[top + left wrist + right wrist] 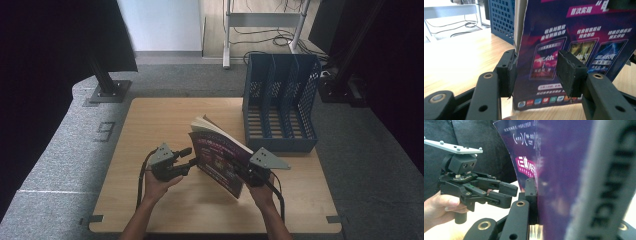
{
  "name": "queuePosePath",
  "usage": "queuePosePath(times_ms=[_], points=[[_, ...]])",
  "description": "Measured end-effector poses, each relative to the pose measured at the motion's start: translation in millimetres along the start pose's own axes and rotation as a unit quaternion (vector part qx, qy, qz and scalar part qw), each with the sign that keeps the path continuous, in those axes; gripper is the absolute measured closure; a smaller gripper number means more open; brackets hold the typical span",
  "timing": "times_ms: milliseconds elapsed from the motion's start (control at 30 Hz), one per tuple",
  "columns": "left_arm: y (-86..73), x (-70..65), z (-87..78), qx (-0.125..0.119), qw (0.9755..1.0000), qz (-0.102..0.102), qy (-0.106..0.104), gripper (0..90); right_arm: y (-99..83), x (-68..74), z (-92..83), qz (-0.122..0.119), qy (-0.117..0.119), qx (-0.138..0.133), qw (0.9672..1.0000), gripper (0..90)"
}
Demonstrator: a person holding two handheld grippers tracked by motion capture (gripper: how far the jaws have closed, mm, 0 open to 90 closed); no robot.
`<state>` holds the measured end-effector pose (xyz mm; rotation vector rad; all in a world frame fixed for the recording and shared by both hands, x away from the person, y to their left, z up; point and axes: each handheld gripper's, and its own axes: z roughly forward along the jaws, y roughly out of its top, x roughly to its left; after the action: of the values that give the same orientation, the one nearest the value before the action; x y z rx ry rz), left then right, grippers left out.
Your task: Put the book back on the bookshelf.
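A purple book (217,152) with a glossy printed cover stands tilted on its lower edge on the wooden table (160,120). My right gripper (241,172) is shut on the book's near lower corner; in the right gripper view the left jaw lies flat against the cover (554,170). My left gripper (186,157) sits just left of the book, pointing at it, jaws open. In the left gripper view the cover (579,37) stands right behind the two pads (507,72), which do not press on it. The right gripper view also shows the left gripper (512,194) open, held by a hand.
A blue mesh file holder (280,100) with three slots stands at the table's back right, just behind the book. Bare tabletop lies to the left and in front. Grey carpet surrounds the table, with a black stand base (107,90) at the back left.
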<state>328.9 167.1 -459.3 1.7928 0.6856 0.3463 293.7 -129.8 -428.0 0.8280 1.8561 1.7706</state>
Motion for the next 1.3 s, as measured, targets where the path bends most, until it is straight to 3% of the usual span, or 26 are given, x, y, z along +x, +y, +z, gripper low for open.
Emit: queuePosePath(times_ms=[767,1133,1300], points=[[-5.1,2.8,3.2,0.024,0.9997,-0.002,0.010,50.0,4.2,-6.5,-9.2,0.003,-0.026,-0.015,0.9995,81.6],[-9.1,10.8,1.0,0.033,0.9990,-0.022,0.021,50.3,7.6,-7.1,-13.4,0.002,-0.032,-0.026,0.9991,81.6],[-8.7,9.9,0.7,0.035,0.9989,-0.022,0.021,50.2,8.6,-7.5,-14.0,0.003,-0.036,-0.029,0.9989,81.6]])
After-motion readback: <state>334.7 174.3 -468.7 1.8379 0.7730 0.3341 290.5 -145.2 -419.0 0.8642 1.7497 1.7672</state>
